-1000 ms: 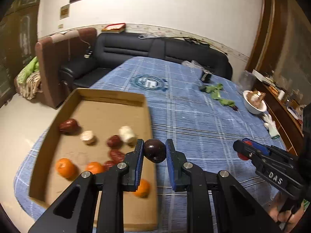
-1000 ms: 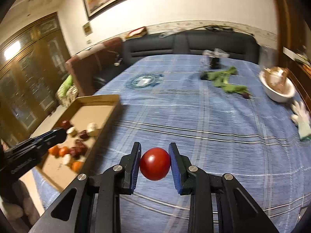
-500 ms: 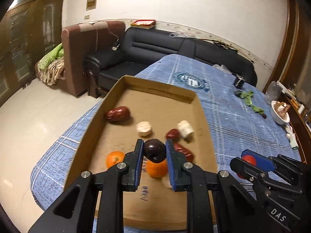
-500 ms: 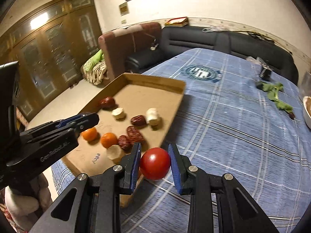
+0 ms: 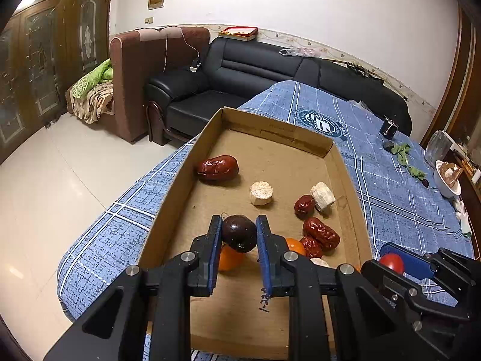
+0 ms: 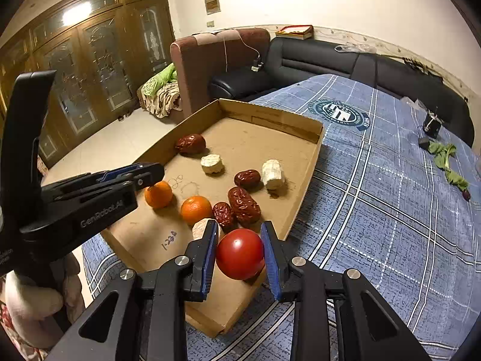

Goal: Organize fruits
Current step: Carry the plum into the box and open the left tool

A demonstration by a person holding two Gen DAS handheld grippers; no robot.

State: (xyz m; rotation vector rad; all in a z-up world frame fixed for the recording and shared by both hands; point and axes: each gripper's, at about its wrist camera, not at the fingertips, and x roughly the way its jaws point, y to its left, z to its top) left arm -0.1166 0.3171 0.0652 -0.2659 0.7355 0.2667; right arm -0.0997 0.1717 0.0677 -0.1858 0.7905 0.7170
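A shallow cardboard tray (image 5: 279, 126) (image 6: 303, 177) lies on the blue checked tablecloth and holds red dates, white chunks and oranges. My left gripper (image 5: 239, 234) is shut on a dark purple round fruit (image 5: 239, 233) and holds it above the tray's near middle, over an orange (image 5: 230, 258). My right gripper (image 6: 240, 252) is shut on a red tomato (image 6: 240, 253) and holds it over the tray's near right corner. The right gripper with the tomato (image 5: 390, 263) shows at the lower right of the left wrist view. The left gripper (image 6: 150, 174) shows at the left of the right wrist view.
A large date (image 6: 190, 143) lies at the tray's far left. Two oranges (image 6: 158, 194) (image 6: 196, 209) and several dates (image 6: 243, 201) sit near the middle. Green leaves (image 6: 448, 162) and a white bowl (image 5: 446, 179) lie far right on the table. A sofa stands behind.
Both grippers have moved left from the open tablecloth to over the tray, each still holding its fruit. The left one came further in over the tray's middle.
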